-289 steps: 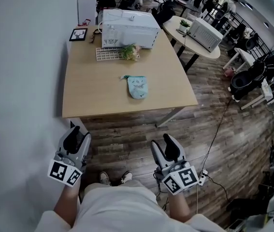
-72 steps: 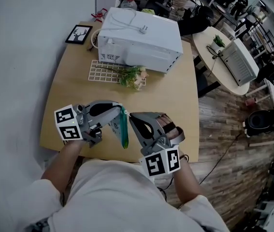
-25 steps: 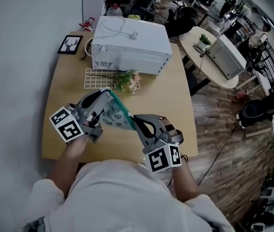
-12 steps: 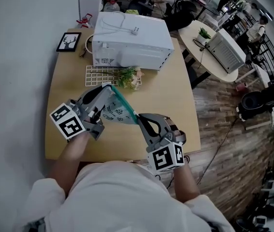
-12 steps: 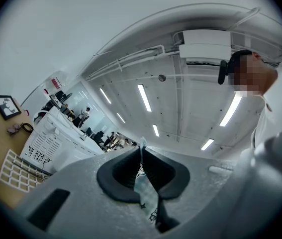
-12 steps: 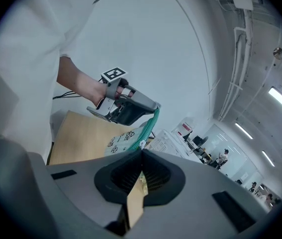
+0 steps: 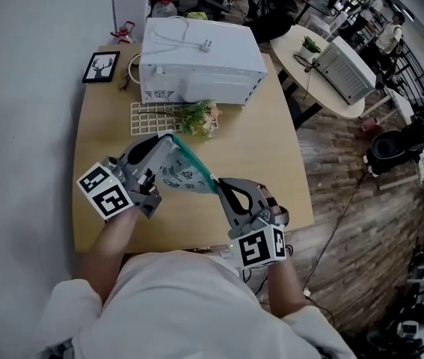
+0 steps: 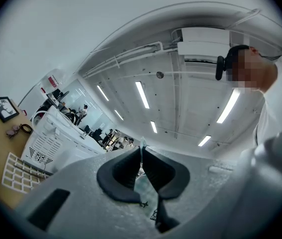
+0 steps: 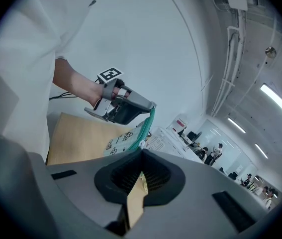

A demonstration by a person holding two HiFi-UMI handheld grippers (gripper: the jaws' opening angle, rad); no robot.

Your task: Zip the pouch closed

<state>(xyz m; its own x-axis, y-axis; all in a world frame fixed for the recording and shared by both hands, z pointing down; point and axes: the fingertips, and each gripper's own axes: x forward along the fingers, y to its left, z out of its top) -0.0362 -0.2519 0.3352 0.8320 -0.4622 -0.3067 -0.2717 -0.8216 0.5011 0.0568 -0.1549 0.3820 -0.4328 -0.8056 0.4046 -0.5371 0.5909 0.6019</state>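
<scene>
Two ends of pouch (image 7: 179, 173) clamped, far in left tongs (image 7: 167, 137), near in right tongs (image 7: 217, 183)

The pouch (image 7: 181, 174) stretches between left gripper (image 7: 167, 136) and right gripper (image 7: 217, 182) above the table (image 7: 265, 149); white microwave (image 7: 200, 58) behind.

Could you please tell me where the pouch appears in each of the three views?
Head view: pouch, centre-left, between left gripper and right gripper.
Left gripper view: pouch bottom centre, pinched in the jaws.
Right gripper view: pouch centre, above the jaws.
Shared landmark: white microwave.
</scene>
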